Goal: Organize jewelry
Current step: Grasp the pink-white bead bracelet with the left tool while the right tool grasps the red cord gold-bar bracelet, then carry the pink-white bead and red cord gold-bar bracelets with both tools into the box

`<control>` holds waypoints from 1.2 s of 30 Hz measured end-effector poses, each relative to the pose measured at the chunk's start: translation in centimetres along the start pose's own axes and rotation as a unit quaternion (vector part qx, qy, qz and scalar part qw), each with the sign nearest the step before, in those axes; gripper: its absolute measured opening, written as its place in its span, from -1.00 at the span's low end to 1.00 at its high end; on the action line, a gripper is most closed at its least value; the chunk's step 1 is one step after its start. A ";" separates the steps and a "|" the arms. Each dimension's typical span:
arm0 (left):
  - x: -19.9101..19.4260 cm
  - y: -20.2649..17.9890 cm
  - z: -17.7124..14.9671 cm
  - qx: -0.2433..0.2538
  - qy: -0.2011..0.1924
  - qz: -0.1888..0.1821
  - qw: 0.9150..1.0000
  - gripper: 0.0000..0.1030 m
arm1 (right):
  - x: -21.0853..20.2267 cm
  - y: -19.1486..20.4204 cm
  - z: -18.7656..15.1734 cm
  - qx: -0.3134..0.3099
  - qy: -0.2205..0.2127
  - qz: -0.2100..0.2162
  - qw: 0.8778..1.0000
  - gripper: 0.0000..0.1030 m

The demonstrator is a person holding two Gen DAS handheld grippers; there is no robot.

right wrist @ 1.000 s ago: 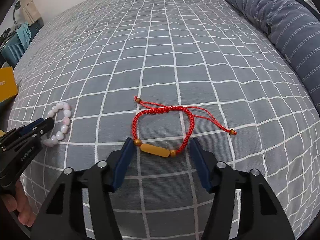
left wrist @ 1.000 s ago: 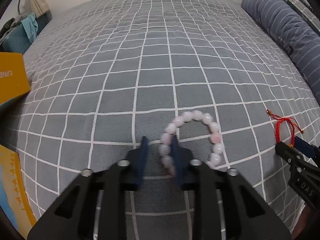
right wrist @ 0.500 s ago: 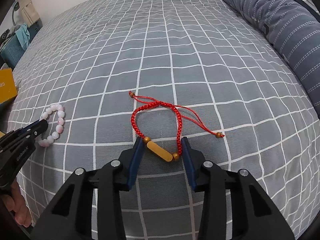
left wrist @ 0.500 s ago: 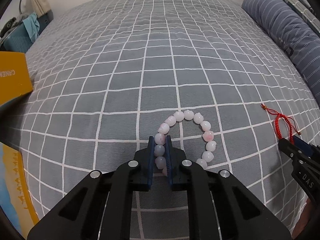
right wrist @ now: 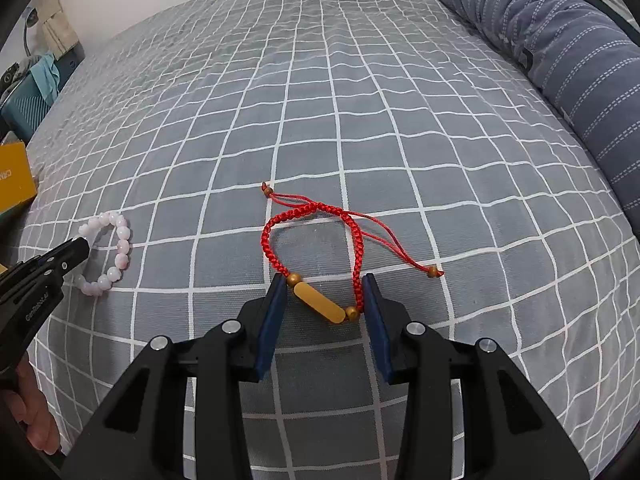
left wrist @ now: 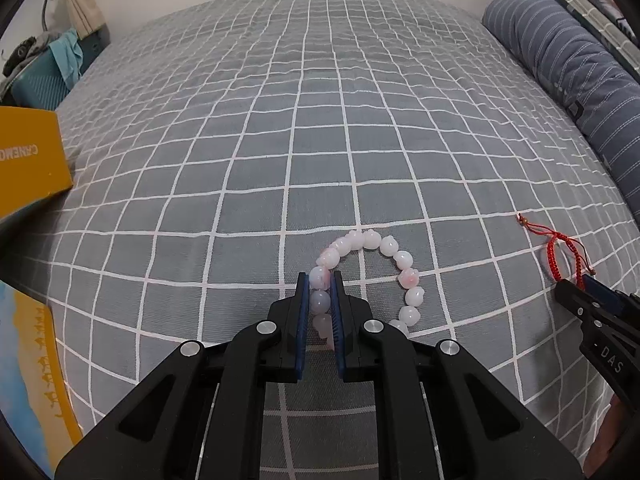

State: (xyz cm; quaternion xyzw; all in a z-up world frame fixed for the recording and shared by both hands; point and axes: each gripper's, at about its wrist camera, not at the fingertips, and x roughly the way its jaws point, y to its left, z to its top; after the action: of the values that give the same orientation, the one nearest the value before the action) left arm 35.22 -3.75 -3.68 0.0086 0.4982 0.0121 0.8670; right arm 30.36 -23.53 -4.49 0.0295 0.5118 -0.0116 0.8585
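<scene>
Left tongs [left wrist: 320, 284] clamp the pink bead bracelet [left wrist: 370, 276] for lifting; right tongs [right wrist: 324, 300] pinch the red cord bracelet [right wrist: 316, 248] by its yellow bar, near the bed's [right wrist: 360, 100] front edge.

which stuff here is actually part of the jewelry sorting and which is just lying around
Part of the job:
- pink bead bracelet, gripped by the left gripper
- red cord bracelet, its amber bar between the fingers of the right gripper, which have just been closing

Just lying about:
- yellow box
- striped bolster
- teal case
- checked bedspread
</scene>
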 end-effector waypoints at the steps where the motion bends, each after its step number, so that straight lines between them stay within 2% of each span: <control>1: -0.1 0.0 0.0 0.001 0.000 0.000 1.000 -0.81 | -0.1 0.0 0.0 0.000 -0.001 0.000 1.000 -0.28; 21: -5.8 0.1 0.1 -0.001 -0.039 -0.022 0.999 -0.81 | -4.5 1.1 0.2 -0.002 -0.028 0.001 1.000 -0.28; 36: -11.2 2.5 -1.8 -0.009 -0.065 -0.019 0.998 -0.81 | -9.6 4.7 -1.0 -0.027 -0.057 0.001 0.998 -0.28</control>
State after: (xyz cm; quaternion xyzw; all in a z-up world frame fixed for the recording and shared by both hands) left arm 27.95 -1.57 5.14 -0.0081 0.4403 -0.0001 0.8978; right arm 25.09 -18.90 3.68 0.0064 0.4620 0.0017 0.8869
